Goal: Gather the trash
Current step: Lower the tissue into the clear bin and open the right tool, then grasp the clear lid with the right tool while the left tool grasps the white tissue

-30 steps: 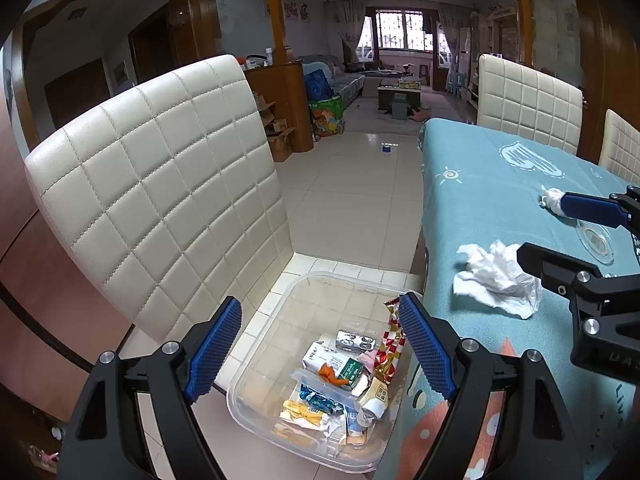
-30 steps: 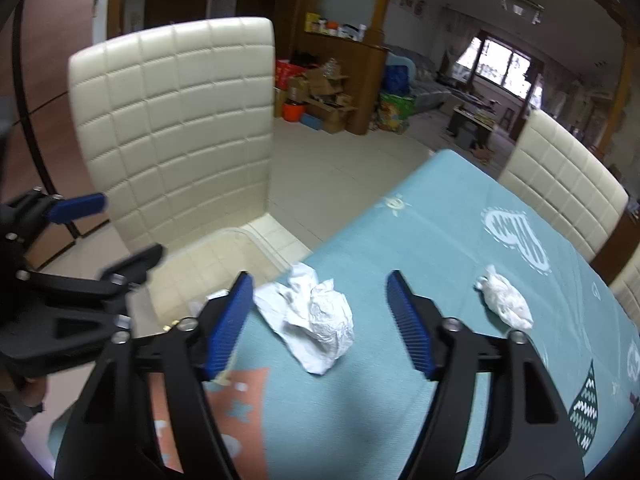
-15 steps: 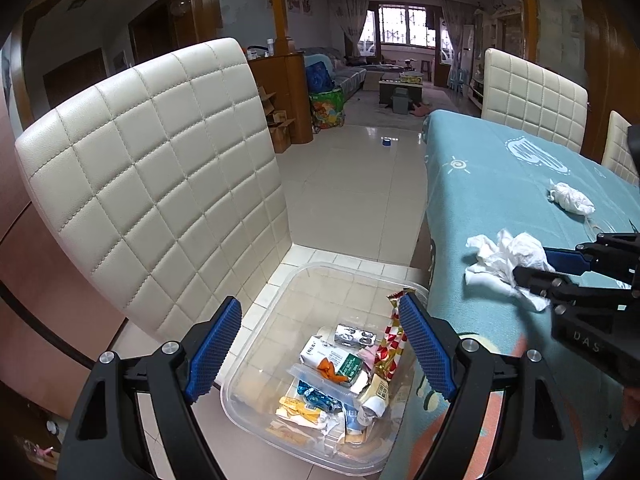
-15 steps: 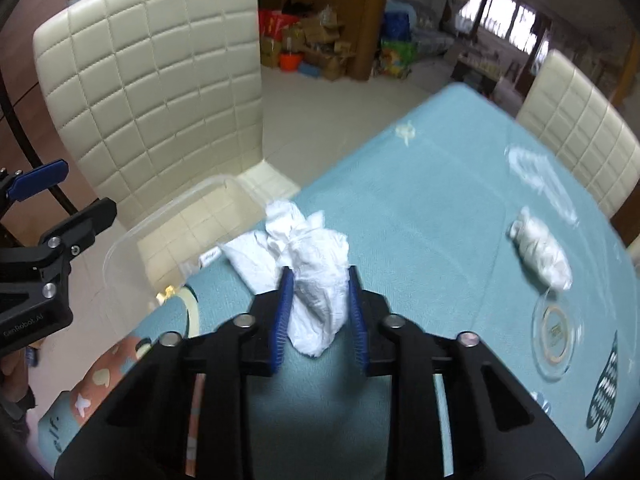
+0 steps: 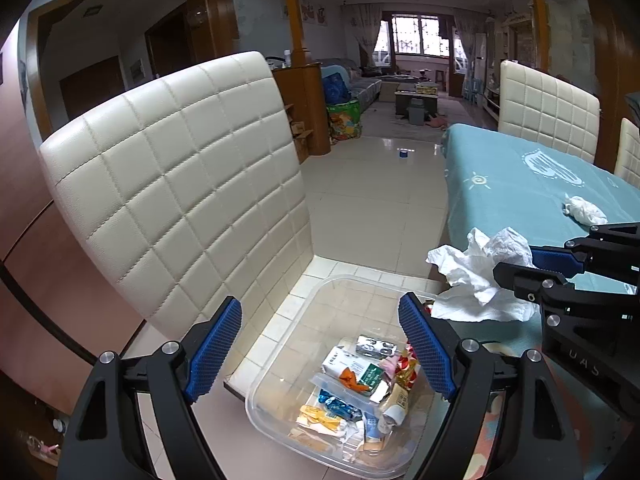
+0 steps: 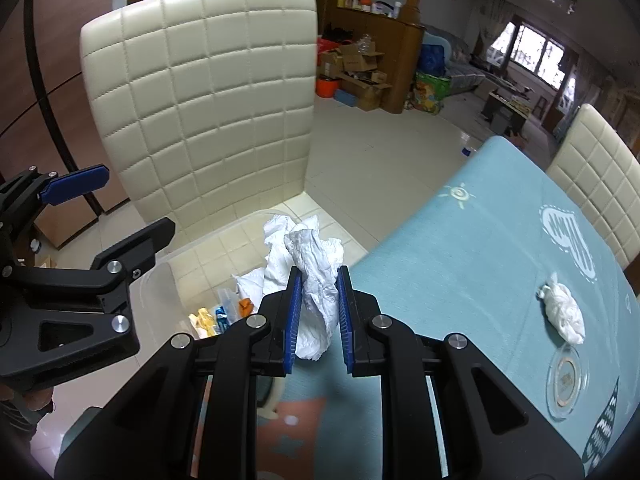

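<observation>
Right gripper [image 6: 318, 280] pinching a crumpled white tissue [image 6: 316, 276], creased and limp, its loose folds spilling ahead of the blue pads; a clear bin [image 5: 280, 364] of wrappers lies below. Left gripper [image 5: 320, 344], jaws spread and empty, hangs above that bin

Right hand-held gripper [image 6: 318, 280] clamped onto crumpled tissue [image 6: 316, 276], lifted off table toward bin [image 5: 280, 364]
</observation>
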A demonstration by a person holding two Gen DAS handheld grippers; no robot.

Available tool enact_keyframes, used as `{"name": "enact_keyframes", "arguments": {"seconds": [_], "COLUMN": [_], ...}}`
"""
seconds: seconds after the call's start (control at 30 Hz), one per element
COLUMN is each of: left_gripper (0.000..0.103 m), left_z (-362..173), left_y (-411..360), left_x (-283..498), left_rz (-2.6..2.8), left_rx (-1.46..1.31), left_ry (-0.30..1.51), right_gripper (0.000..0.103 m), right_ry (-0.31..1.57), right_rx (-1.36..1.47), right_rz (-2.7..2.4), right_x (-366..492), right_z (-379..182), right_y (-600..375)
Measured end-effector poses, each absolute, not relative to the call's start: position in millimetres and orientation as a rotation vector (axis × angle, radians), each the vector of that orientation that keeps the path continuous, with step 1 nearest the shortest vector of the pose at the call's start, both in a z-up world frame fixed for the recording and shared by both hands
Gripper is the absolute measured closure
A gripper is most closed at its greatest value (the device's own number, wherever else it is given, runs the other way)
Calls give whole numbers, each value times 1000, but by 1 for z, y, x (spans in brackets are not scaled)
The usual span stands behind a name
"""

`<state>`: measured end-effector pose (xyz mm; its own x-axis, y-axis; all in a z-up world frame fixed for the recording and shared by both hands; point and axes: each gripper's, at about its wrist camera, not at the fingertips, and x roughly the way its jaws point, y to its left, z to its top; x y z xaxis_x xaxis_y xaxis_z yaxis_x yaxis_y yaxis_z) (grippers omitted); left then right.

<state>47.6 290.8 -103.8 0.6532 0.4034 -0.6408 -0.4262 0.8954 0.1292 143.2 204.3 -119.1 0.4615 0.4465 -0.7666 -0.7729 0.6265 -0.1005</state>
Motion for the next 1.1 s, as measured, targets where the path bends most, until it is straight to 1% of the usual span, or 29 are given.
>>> {"name": "enact_keyframes", "arguments": {"seconds": [0.5,0.53,0.6,0.63,0.67,0.9,1.1], "left_gripper": [24,24,24,24,24,24,24], "left_z": [-109,-109,-109,-109,-109,-103,-89], "left_y": [309,309,309,309,309,302,278], "left_x": [40,40,41,41,41,40,47], "left_rz": [507,506,504,503,503,494,440], "left_rx": [-68,-68,-70,-72,-73,-69,-48], "left_ry": [730,731,733,734,734,727,718], "right_gripper": [82,79,56,31,27,28,28], "right_ry": [796,803,802,777,739,743,740], "right_rx": [-476,-479,-474,-465,-456,-434,-382], "right_rz": [808,805,795,779,761,728,665], "right_x": [138,139,141,140,138,143,151], "right_z": [-121,-121,-121,-119,-115,-109,-100], "right_y": [217,216,214,211,207,186,143]}}
